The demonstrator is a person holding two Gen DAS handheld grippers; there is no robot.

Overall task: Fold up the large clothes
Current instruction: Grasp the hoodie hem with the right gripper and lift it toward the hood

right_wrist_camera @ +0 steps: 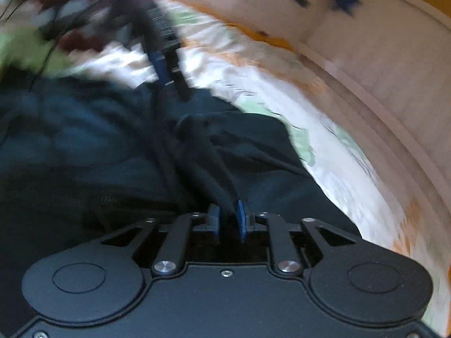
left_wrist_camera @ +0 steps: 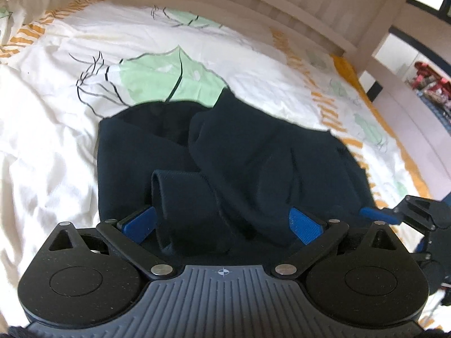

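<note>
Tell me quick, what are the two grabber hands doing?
Left gripper: open, its blue fingers spread around a fold of the dark navy fabric garment, not pinching it.
Right gripper: closed, clamped on a bunched edge of that garment.

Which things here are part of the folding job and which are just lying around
Part of the job:
dark navy garment
left claw, open around a fold of it
right claw, shut on a bunched fold

Lying about:
leaf-print bedsheet
wooden bed rail
red items beyond the bed, too blurred to identify
</note>
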